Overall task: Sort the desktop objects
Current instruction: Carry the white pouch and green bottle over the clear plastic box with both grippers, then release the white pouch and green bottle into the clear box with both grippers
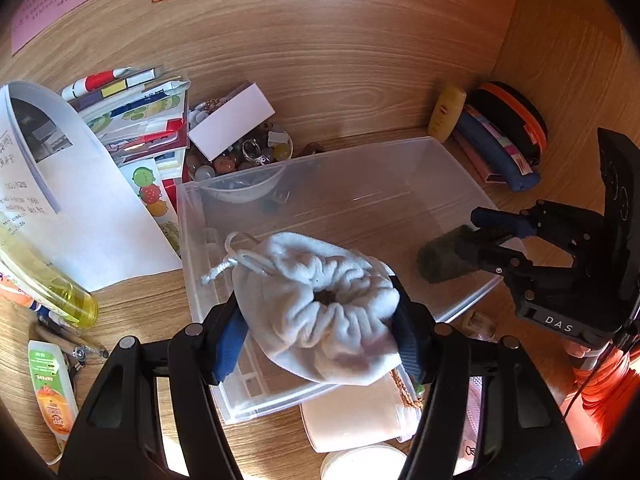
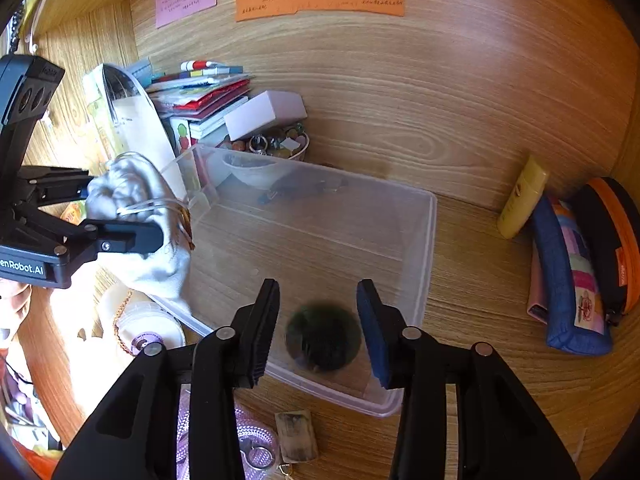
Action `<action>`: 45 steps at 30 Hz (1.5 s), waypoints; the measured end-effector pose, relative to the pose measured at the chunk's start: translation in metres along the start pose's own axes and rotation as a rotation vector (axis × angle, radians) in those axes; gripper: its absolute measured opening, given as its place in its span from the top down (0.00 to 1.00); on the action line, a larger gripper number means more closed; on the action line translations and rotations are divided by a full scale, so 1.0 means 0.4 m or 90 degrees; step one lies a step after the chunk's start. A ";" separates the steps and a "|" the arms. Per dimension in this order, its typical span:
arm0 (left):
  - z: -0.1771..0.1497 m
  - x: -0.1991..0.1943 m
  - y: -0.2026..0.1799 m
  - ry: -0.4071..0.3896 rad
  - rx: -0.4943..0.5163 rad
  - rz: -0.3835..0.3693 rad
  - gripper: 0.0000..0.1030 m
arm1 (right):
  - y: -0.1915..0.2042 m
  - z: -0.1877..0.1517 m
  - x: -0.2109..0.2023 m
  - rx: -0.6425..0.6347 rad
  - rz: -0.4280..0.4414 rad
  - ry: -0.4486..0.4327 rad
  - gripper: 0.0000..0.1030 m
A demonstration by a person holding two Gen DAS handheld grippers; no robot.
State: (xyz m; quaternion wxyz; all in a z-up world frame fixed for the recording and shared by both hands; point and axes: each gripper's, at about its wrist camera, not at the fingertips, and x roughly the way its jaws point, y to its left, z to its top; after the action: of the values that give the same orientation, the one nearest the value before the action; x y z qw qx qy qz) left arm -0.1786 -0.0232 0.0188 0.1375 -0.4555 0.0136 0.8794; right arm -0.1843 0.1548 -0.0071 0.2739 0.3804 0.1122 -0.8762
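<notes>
Wooden tabletop carrying clear bin; left claw clamped on white drawstring pouch above near-left rim, right claw narrow around dark round object, contact unclear, over near-right corner; bin floor directly below both.

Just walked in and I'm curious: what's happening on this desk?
A person is sorting desk clutter with tongs in each hand. The left tongs grip a white drawstring pouch above the near corner of a clear plastic bin. The right tongs have a dark green lump between them at the bin's opposite edge; whether they actually pinch it is unclear. The bin looks empty.
</notes>
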 end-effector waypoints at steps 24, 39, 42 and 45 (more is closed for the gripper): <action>0.002 -0.011 -0.013 -0.043 0.039 0.086 0.28 | 0.016 0.006 -0.005 -0.006 0.009 0.016 0.68; -0.073 -0.092 -0.038 -0.058 0.014 0.113 0.20 | 0.061 -0.033 -0.117 -0.017 -0.028 -0.028 0.30; -0.097 -0.110 -0.040 -0.065 0.014 0.117 0.19 | 0.069 -0.047 -0.139 -0.013 -0.030 -0.036 0.23; -0.120 -0.126 -0.041 -0.072 0.013 0.120 0.16 | 0.079 -0.064 -0.165 -0.013 -0.040 -0.048 0.22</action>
State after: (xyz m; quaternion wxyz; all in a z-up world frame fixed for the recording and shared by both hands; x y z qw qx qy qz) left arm -0.1084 -0.0261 0.0330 0.0591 -0.4005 0.0575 0.9126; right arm -0.1139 0.1652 0.0235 0.2546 0.3405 0.1228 -0.8967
